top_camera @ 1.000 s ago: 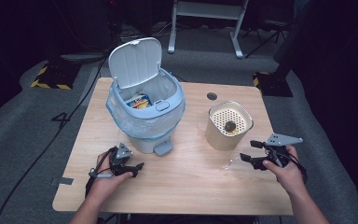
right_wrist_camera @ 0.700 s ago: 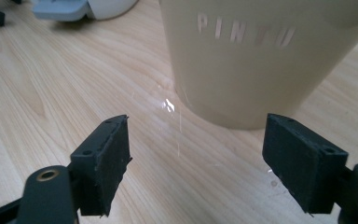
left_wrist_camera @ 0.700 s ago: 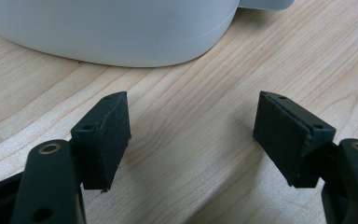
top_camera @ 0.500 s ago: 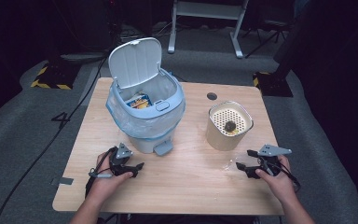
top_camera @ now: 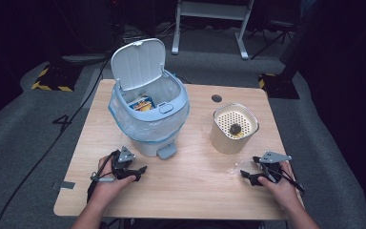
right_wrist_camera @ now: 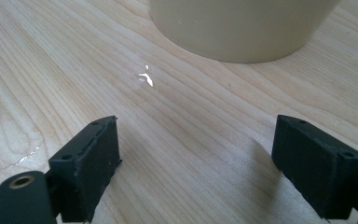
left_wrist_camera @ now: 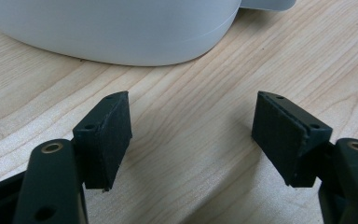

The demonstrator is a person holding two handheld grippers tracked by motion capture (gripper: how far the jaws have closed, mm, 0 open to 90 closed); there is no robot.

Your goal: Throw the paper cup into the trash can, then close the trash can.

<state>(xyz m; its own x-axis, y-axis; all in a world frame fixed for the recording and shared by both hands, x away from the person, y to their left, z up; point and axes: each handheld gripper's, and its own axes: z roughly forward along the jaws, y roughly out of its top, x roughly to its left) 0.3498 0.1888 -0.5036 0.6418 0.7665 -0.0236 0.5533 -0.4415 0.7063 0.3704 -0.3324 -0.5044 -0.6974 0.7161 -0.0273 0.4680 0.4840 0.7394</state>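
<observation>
Left gripper (top_camera: 140,171) rests low on the table (top_camera: 195,191), jaws wide apart, nothing between them, just in front of the bin (top_camera: 147,119) base (lid up, packet inside). Right gripper (top_camera: 247,175) also spread wide and empty, near the beige strainer pot (top_camera: 234,129); clear plastic scrap (top_camera: 233,168) lies just beside its tips.
</observation>
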